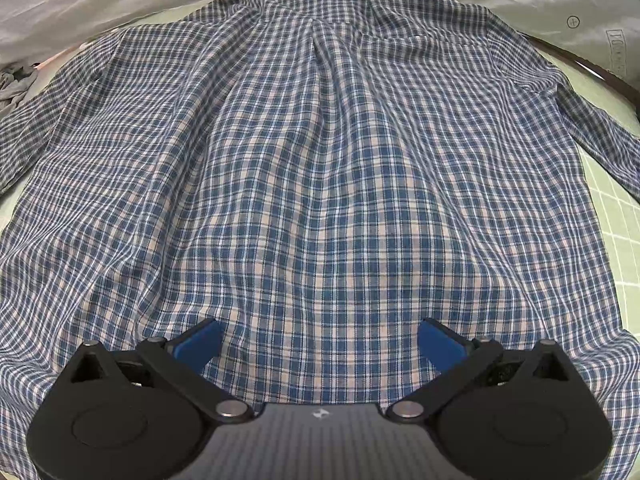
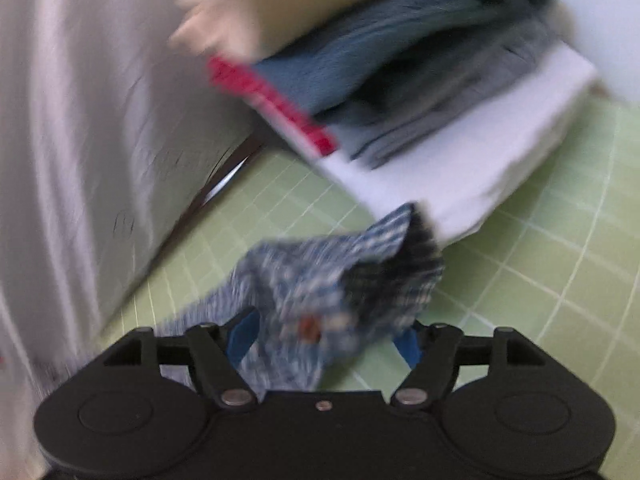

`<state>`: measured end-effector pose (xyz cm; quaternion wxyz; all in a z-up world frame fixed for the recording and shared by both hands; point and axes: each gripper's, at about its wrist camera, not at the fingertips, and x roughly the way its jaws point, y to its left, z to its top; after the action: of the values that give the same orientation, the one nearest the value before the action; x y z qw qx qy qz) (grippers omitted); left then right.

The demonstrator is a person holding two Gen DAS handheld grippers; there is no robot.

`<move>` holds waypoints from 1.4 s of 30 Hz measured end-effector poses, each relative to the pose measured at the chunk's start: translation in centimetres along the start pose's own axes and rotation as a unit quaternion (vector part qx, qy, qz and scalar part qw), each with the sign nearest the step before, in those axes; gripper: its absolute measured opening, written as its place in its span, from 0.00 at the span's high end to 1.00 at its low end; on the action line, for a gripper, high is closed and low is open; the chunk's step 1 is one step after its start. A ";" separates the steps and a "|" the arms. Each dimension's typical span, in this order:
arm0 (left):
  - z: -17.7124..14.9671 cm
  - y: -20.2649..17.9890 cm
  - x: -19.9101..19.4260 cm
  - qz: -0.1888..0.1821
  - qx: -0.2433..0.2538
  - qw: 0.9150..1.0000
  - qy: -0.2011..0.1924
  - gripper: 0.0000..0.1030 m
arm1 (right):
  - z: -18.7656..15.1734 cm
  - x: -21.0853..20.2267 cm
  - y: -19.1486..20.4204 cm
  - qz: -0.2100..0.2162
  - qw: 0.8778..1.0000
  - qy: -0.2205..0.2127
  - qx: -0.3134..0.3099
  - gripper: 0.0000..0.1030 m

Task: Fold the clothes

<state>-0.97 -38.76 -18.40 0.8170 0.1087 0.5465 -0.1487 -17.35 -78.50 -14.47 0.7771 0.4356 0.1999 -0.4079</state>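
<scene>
left gripper hangs low over the checked shirt, its two blue pads spread wide with nothing between them, only cloth below. that shirt lies spread out, back side up, on the green grid mat, collar end far away, a pleat running down from the yoke, lots of soft wrinkles fanning toward the hem. one sleeve trails off to the right edge of the mat, the other drifts out to the left. beyond the collar sits pale grey sheeting, and a small bunch of grey fabric pokes in at the far left.

over on the right wrist view everything is blurred. right gripper has a bunched bit of blue checked cloth sitting between its blue pads; the pads stand fairly apart around that wad, and i cannot tell for sure whether they actually pinch it. a small reddish-brown button shows on the cloth near the gripper. past it, on the green mat, a stack of folded clothes: white at the bottom, grey and blue layers above, something red and white sticking out at the left side, a cream piece on top. grey sheeting hangs along the left.
</scene>
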 end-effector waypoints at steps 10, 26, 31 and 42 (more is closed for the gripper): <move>0.0 0.0 0.1 0.002 -0.003 1.000 -0.003 0.00 | 0.9 -1.1 -4.6 0.003 0.999 0.008 0.043 0.94; 0.4 0.6 0.3 0.000 -0.002 1.000 -0.004 0.00 | 2.0 -3.3 -9.5 -0.084 0.994 -0.019 0.060 0.94; 0.6 0.9 0.1 0.001 -0.004 1.000 -0.008 0.00 | 2.0 -4.4 -8.6 -0.141 0.990 -0.017 -0.028 0.58; -0.6 3.1 -2.3 -0.045 -0.050 0.997 -0.034 0.00 | -0.5 -8.0 -4.8 -0.117 0.984 -0.048 -0.123 0.03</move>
<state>-1.20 -35.33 -16.43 0.8320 0.0384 0.5295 -0.1612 -25.94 -75.73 -11.87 0.7805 0.2899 0.2607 -0.4887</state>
